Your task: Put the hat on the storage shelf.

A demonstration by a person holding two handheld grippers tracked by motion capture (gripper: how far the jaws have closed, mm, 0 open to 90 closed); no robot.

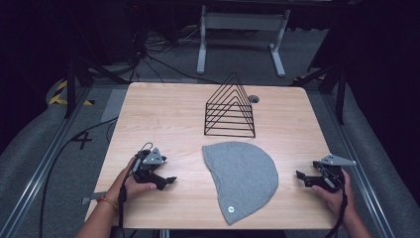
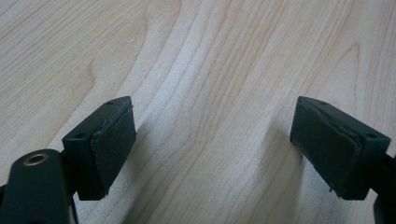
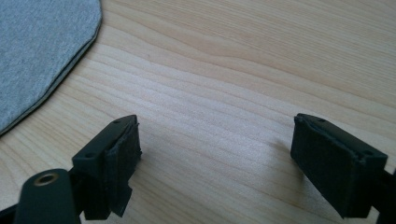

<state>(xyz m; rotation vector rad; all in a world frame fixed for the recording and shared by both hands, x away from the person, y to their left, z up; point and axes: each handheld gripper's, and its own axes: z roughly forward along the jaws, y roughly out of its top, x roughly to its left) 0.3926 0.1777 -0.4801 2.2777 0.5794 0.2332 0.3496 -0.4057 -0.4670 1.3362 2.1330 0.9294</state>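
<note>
High view: grey beanie [image 1: 242, 179] flat at table [image 1: 163, 109] centre-near, wire rack [image 1: 230, 110] just beyond it. Left gripper [image 1: 168, 181] and right gripper [image 1: 300, 176] rest either side, apart from it.
Left gripper view: jaws wide, bare wood between.
Right gripper view: jaws wide; beanie edge far left.
Judgement: nothing started; next, approach an edge.
</note>
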